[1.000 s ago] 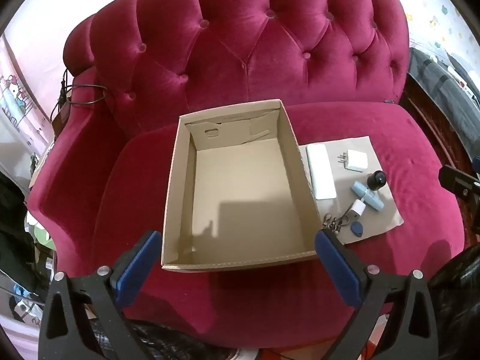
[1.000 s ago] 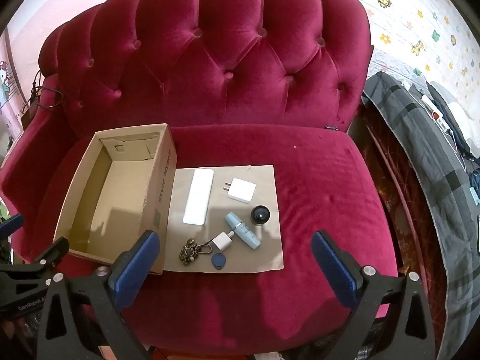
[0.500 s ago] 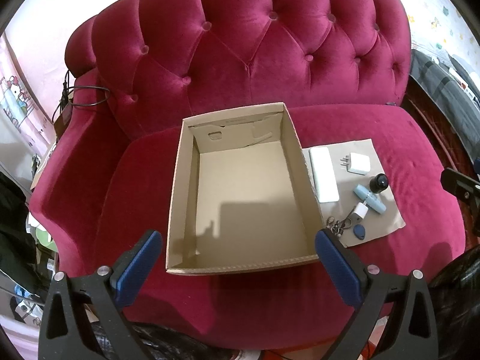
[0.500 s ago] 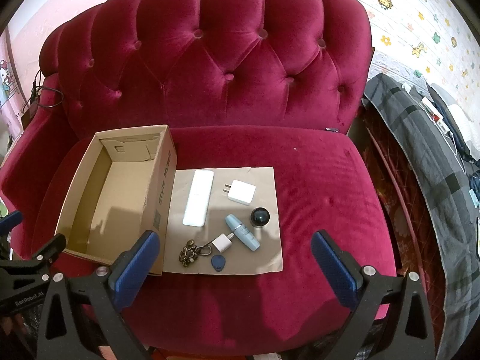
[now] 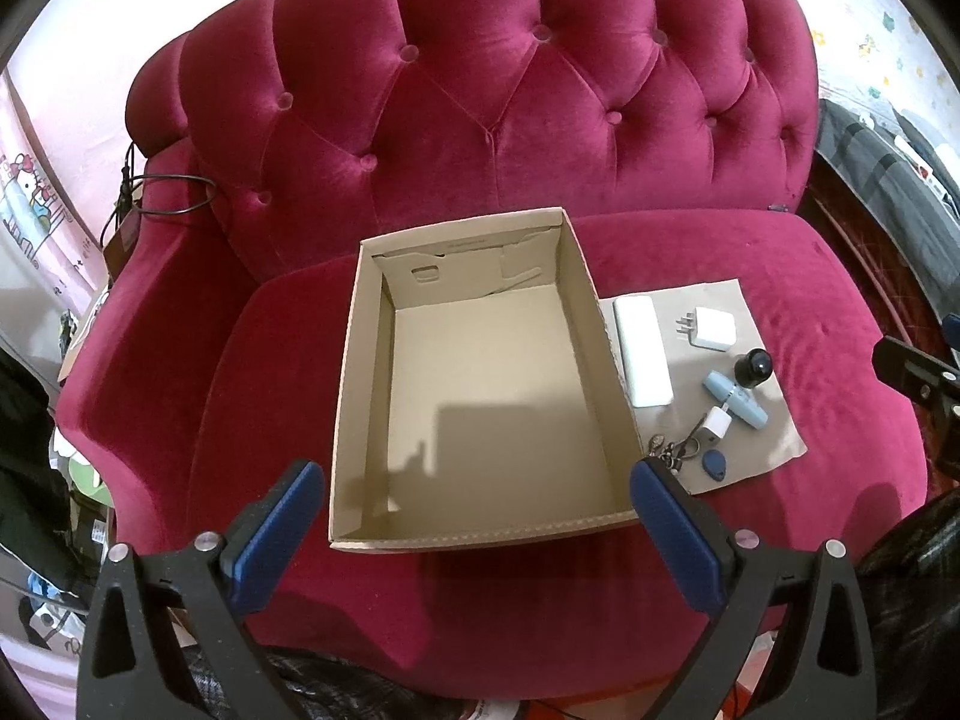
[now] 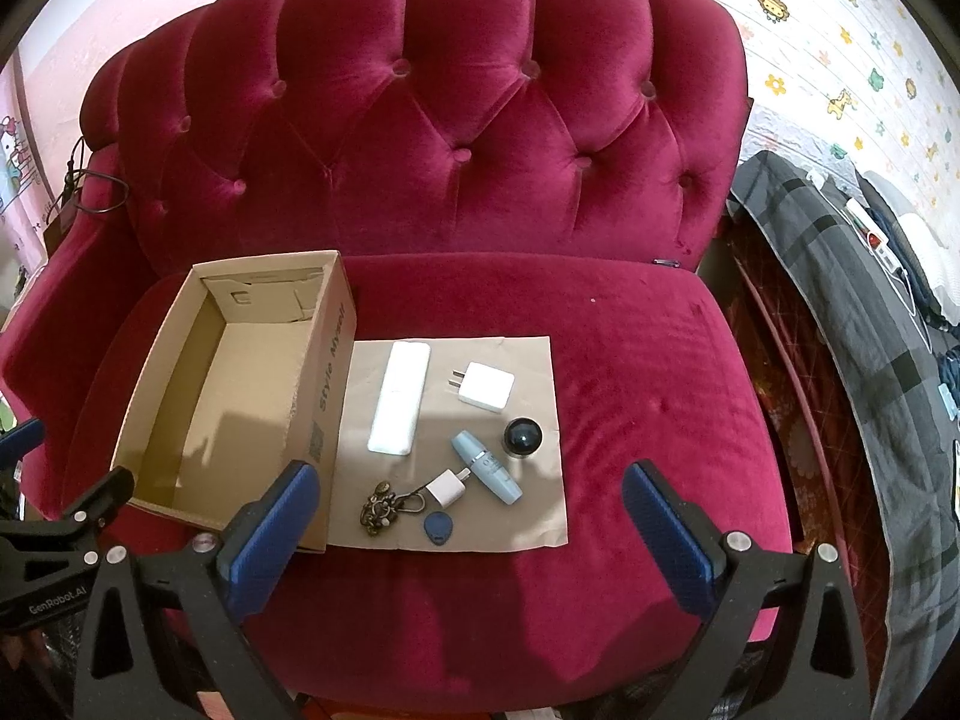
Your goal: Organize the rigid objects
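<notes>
Deep crimson velvet sofa (image 6: 456, 138) with a button-tufted back and a rounded seat cushion, filling most of both views. Behind it, a pale pink wall (image 5: 90, 30) on the left, with a cartoon cat picture (image 5: 27, 192) low down. On the right, white wallpaper (image 6: 840, 30) dotted with small flowers and animals. Grey checked blanket (image 6: 852, 312) draped beside the sofa's right end. Black cable (image 5: 162, 198) looped over the left armrest.

My left gripper (image 5: 474, 507) is hovering jaws wide over the near edge of the open cardboard box (image 5: 360, 372) that's sitting on the red sofa (image 5: 510, 138), with a white remote (image 5: 643, 350), charger (image 5: 714, 329), blue tube (image 5: 735, 399) and keys (image 5: 675, 450) lying on a paper sheet (image 5: 771, 438) just beside its right wall.
</notes>
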Demonstrator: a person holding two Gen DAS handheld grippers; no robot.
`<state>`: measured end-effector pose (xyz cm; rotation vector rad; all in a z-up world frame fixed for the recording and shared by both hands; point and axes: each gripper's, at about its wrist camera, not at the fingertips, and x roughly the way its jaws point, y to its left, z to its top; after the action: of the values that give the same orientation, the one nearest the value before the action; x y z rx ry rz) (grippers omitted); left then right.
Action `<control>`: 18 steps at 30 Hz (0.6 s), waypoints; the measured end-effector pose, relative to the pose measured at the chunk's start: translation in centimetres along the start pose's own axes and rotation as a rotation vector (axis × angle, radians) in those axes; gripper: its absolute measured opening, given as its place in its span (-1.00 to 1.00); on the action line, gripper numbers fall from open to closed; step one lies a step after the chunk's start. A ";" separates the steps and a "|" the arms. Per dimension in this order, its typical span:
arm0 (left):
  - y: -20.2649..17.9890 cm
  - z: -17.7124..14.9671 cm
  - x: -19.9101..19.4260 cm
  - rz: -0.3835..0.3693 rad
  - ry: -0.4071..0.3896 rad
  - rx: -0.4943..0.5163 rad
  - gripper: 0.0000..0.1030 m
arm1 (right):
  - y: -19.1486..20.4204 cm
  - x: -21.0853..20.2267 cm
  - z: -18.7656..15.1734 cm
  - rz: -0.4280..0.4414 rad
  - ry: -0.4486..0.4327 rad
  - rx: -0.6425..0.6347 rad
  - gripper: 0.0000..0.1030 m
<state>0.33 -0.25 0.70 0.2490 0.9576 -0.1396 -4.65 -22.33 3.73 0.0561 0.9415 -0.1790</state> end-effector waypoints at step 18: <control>0.3 0.0 -0.1 -0.003 -0.005 -0.007 1.00 | 0.2 0.2 0.0 0.004 0.001 -0.005 1.00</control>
<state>0.36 0.03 0.79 0.2405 0.9531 -0.1398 -4.50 -22.15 3.58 0.0540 0.9423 -0.1728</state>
